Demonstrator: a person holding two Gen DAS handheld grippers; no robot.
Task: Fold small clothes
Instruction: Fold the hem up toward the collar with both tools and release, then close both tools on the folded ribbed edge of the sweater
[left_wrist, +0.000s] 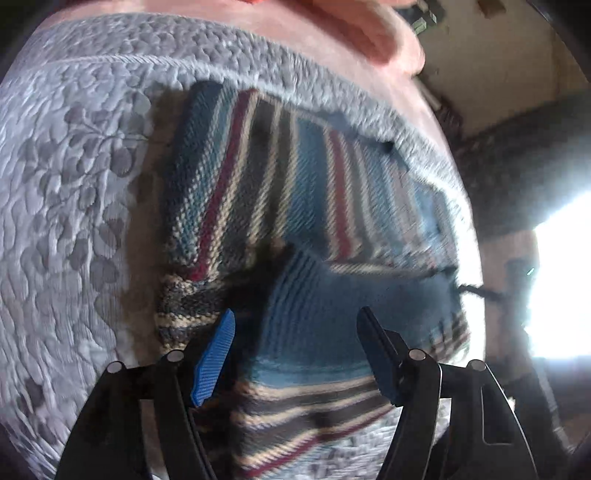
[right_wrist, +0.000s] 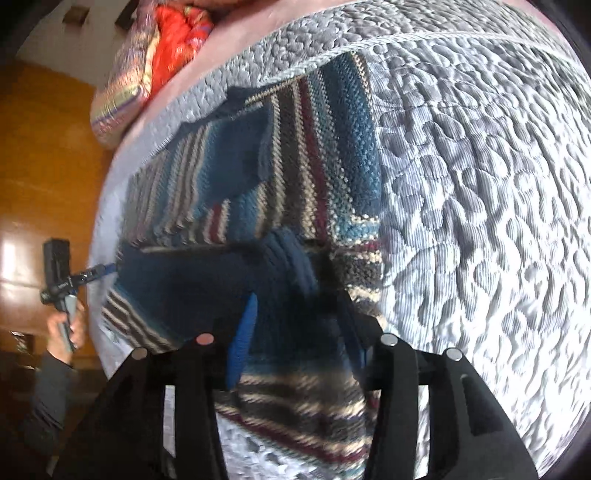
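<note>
Both grippers, left (left_wrist: 295, 334) and right (right_wrist: 301, 321), gape wide and empty just above the striped sweater (left_wrist: 280, 192) lying on the quilted bedspread (left_wrist: 66, 192).

A bedroom in a home is showing here. A bed (right_wrist: 480, 184) is filling most of both views, wearing a grey quilted bedspread (left_wrist: 74, 184) stitched with leaf patterns over a pink sheet (left_wrist: 369, 44). Bright folded bedding (right_wrist: 147, 62) in red and stripes is lying at its far edge. A polished wooden wardrobe panel (right_wrist: 44, 166) is standing beside it, and daylight is glaring in from one side.
</note>
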